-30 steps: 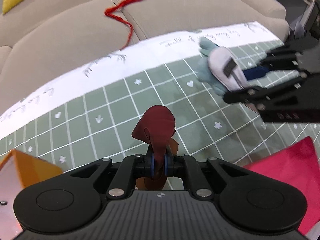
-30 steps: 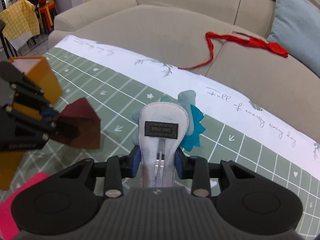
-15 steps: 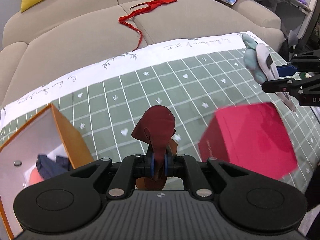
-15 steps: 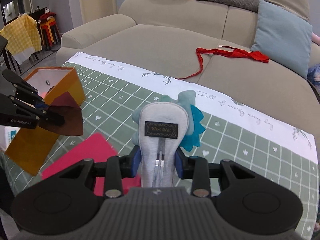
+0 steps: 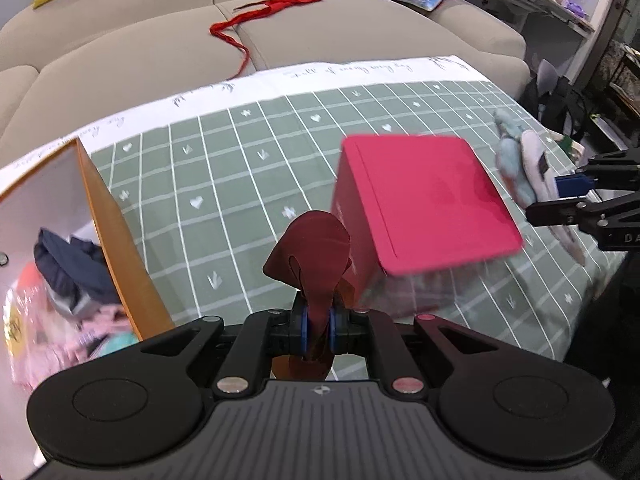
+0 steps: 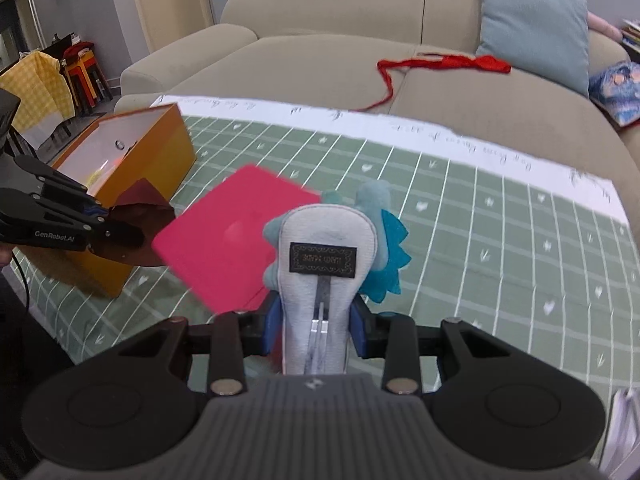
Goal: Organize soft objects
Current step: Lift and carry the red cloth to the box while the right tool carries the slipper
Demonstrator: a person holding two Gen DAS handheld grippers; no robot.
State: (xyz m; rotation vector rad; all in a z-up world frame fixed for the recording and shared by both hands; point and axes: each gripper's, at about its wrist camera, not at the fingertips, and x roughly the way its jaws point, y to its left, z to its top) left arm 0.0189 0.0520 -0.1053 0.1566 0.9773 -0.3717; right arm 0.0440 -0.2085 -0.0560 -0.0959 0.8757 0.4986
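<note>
Two boxes stand on the green checked tablecloth (image 5: 248,152) over the tabletop: an open orange box (image 5: 120,248), already holding folded clothes, and a closed pink box (image 5: 424,204) beside it. The right tongs (image 6: 318,320) clamp a plush slipper (image 6: 326,276) in mid-air above the cloth; the left tongs (image 5: 316,324) pinch a dark red cloth (image 5: 316,248) between nearly closed pads, near the orange box. Risks, as I judge them: the slipper is bulky and could catch the orange box's rim and tip it; the thin cloth could slide from its narrow pinch; both pairs of tongs could collide over one opening.
</note>
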